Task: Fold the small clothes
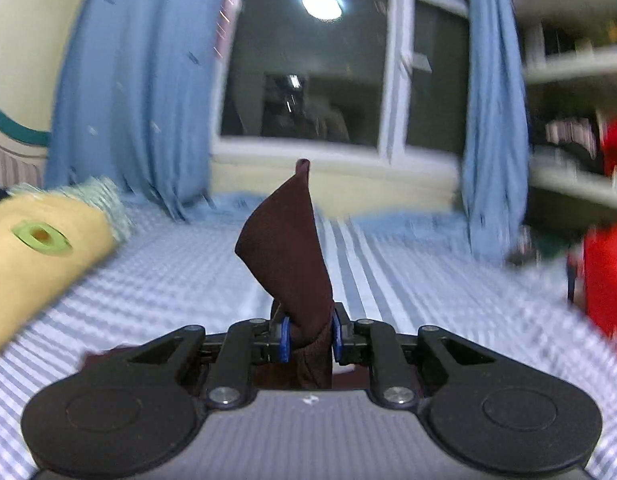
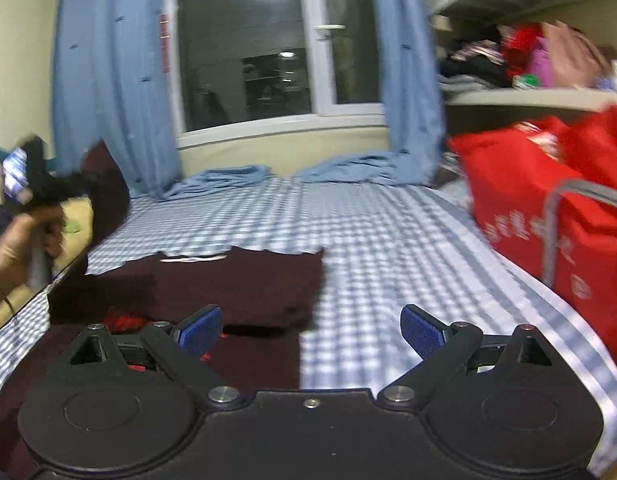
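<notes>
A dark maroon garment [image 2: 236,284] lies on the blue-and-white checked bed [image 2: 388,240], partly folded, with a white neck label at its far edge. My left gripper [image 1: 308,338] is shut on a corner of this garment [image 1: 288,248], which stands up in a point above the fingers. In the right wrist view the left gripper [image 2: 36,188] is raised at the far left, with maroon cloth hanging from it. My right gripper [image 2: 311,330] is open and empty, low over the garment's right edge.
A big red bag [image 2: 548,208] stands on the bed's right side. A yellow pillow [image 1: 40,248] lies at the left. Blue curtains [image 2: 108,80] and a dark window are at the bed's far end. Shelves with clothes [image 2: 528,60] are at the right.
</notes>
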`<action>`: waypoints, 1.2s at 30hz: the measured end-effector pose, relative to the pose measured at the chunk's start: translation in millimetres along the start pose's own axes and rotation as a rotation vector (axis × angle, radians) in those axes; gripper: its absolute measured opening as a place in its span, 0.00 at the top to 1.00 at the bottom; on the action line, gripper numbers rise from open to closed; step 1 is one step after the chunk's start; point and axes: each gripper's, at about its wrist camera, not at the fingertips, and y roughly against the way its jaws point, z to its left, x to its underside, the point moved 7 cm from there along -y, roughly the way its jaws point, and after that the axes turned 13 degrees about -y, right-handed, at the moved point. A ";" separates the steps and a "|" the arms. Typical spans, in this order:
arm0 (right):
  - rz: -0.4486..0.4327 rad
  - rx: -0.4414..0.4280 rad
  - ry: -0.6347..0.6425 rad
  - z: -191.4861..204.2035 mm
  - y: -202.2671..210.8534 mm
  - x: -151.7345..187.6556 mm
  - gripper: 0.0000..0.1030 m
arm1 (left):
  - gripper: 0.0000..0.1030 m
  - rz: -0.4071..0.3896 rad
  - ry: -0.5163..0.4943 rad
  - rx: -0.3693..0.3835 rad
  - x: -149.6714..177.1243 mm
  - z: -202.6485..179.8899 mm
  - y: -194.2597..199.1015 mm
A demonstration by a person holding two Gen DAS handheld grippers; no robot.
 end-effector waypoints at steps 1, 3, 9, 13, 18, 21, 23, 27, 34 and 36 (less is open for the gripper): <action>0.000 0.015 -0.017 -10.4 4.8 1.3 0.07 | 0.80 0.045 -0.023 0.002 11.5 -20.5 -15.3; 0.000 0.044 -0.054 -31.7 15.7 5.1 0.07 | 0.80 0.128 -0.050 0.001 38.3 -54.3 -39.5; 0.023 0.110 -0.103 -70.0 38.5 21.7 0.07 | 0.36 0.236 -0.154 0.033 98.0 -96.2 -63.2; 0.043 0.132 -0.133 -82.7 40.1 31.2 0.07 | 0.15 0.217 -0.185 0.106 112.0 -105.0 -55.8; 0.070 0.065 -0.115 -65.9 22.2 28.1 0.03 | 0.07 0.126 -0.169 0.140 92.3 -76.8 -15.7; 0.065 0.030 0.012 -44.1 -10.0 21.7 0.03 | 0.06 0.128 -0.193 0.035 71.2 -48.6 17.3; 0.054 0.019 0.150 -27.3 -44.1 18.7 0.07 | 0.05 0.130 -0.178 0.060 58.3 -35.3 37.5; 0.069 0.030 0.480 3.3 -134.3 26.7 0.27 | 0.03 0.106 -0.150 0.066 47.0 -3.6 91.2; 0.220 -0.012 0.657 11.6 -263.8 53.9 0.58 | 0.02 0.108 -0.158 0.016 68.3 46.6 177.9; 0.210 -0.027 0.697 15.0 -275.3 59.1 0.58 | 0.02 0.120 -0.145 -0.008 77.5 60.1 196.1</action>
